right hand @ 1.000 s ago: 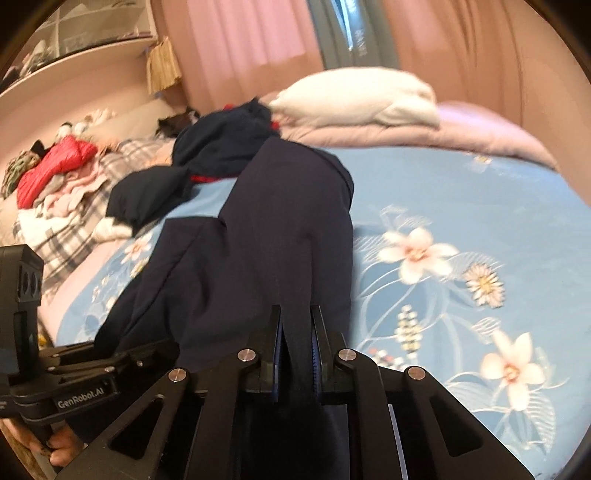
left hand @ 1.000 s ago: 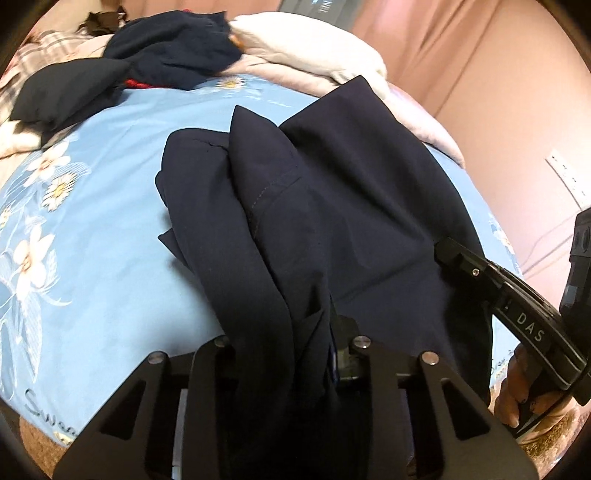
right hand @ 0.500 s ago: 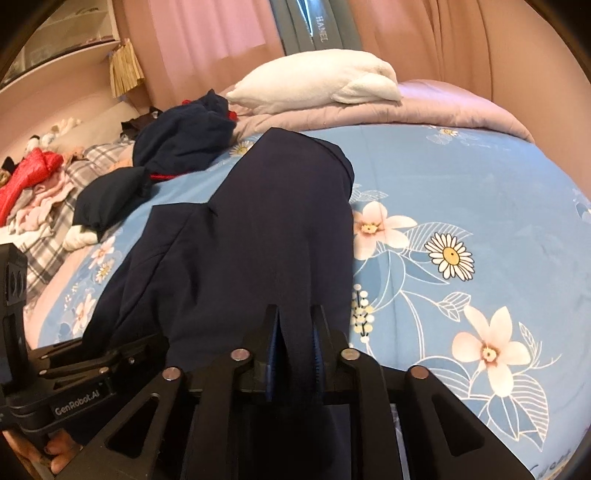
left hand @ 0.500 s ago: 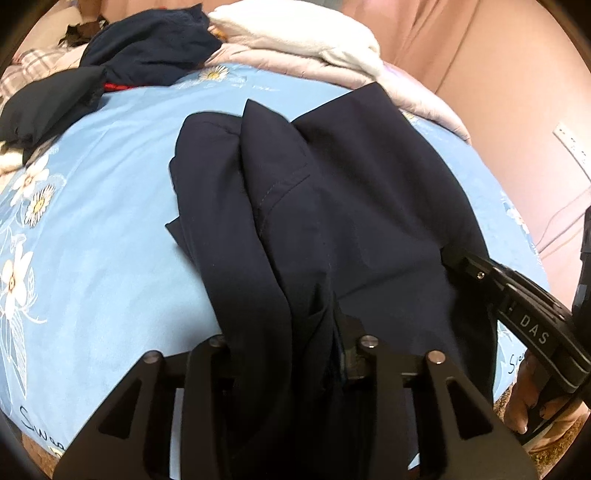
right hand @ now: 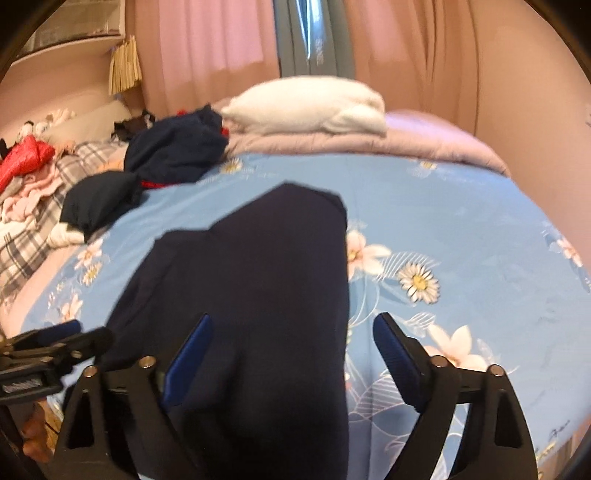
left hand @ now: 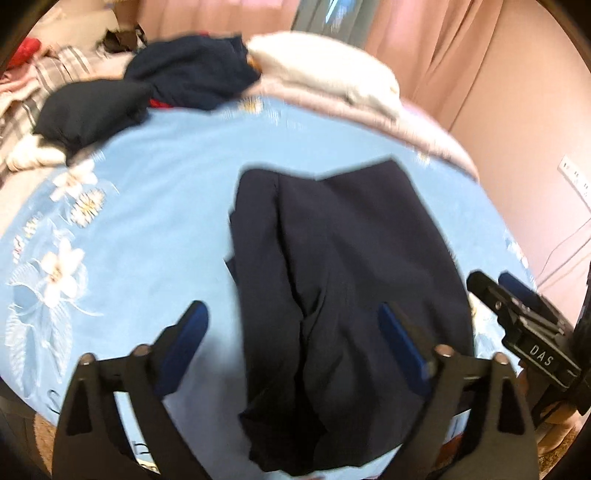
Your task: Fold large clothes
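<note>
Both tongs have just sprung apart: the left tongs and right tongs stand released, blue pads clear of the dark navy garment that lies flat between them on the bed, near its front edge. A light-blue flowered sheet covers the bed; a white pillow rests on a mauve quilt at its head, with crumpled dark clothes beside. Pink curtains hang behind. Only the left view shows a wall socket; only the right shows a red garment and shelf.
</note>
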Tool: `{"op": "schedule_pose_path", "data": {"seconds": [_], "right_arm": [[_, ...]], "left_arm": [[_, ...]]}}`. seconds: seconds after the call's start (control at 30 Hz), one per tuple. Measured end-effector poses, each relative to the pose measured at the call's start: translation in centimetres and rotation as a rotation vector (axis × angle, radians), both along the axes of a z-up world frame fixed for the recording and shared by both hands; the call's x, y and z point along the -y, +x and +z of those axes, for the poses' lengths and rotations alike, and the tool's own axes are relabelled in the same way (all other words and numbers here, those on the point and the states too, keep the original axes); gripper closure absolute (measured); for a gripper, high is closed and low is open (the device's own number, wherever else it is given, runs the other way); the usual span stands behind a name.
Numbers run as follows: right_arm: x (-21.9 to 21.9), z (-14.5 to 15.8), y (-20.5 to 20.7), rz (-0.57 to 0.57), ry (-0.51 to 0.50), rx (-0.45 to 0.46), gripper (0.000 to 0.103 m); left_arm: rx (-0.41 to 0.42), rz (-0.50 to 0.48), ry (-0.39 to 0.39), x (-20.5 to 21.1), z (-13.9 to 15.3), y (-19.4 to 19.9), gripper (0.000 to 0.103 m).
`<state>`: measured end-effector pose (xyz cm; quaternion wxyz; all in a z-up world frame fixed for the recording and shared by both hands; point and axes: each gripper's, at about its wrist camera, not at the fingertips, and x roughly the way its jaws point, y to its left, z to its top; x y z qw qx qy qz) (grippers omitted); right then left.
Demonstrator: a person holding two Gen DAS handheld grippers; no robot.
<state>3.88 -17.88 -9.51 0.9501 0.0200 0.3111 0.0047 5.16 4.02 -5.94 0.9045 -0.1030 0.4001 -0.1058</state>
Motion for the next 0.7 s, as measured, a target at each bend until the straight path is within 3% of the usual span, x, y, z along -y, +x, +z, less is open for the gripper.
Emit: {"op": "schedule_pose_path", "data": {"seconds": [0.13,0.7], "right_arm": [[-0.1,1.3,-1.3,-0.016,-0.011,0.043,0.002],[-0.8,2.9,-4.2,-0.073,0.004,0.106,0.001]], "left_arm": [[0.062,0.032,-0.008,-1.2,2.2,-2.0,0.000],[0.086,0.031,0.010,-1.2,3.1,-4.1,0.000]]}}
